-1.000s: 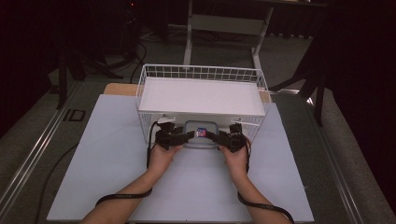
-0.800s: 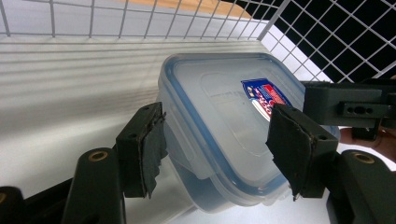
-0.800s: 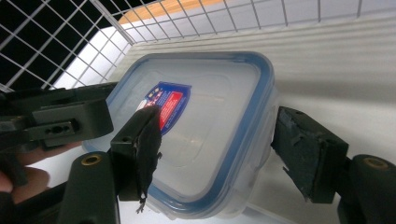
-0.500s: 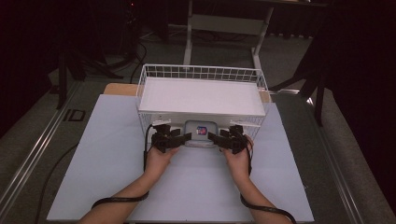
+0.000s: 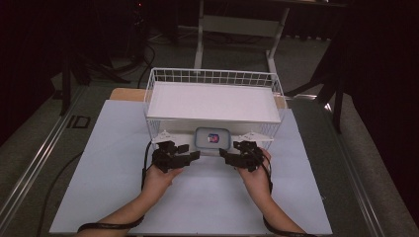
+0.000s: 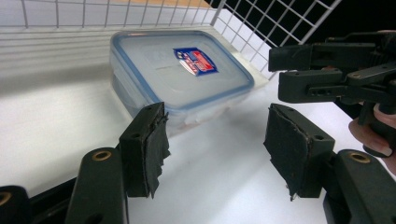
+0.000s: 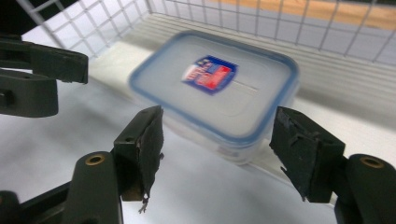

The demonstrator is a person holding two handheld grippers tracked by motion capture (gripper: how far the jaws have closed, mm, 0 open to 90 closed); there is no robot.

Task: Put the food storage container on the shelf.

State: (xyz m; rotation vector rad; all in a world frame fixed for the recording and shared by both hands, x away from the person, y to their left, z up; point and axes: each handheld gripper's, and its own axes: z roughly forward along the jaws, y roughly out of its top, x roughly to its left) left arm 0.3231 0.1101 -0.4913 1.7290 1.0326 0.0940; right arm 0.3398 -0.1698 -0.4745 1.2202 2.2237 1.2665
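Your hands come in low from the near edge, palms turned inward. Left tongs (image 5: pixel 193 156) and right tongs (image 5: pixel 225 154) lie nearly level, tips facing each other. Both have been closing a little but stand open on nothing, black pads frayed. Just beyond them, the clear rounded-rectangular plastic container with blue-rimmed lid (image 5: pixel 212 138) sits flat on the white counter (image 5: pixel 108 168), long axis across, against the white wire basket (image 5: pixel 212 79).

From my seat, a dark room, black drapes behind, grey carpeted floor (image 5: pixel 316 59), pale desk frame (image 5: pixel 237 24) at the back, metal rail (image 5: pixel 29 163) at left, dim light over my white tabletop (image 5: pixel 113 148).
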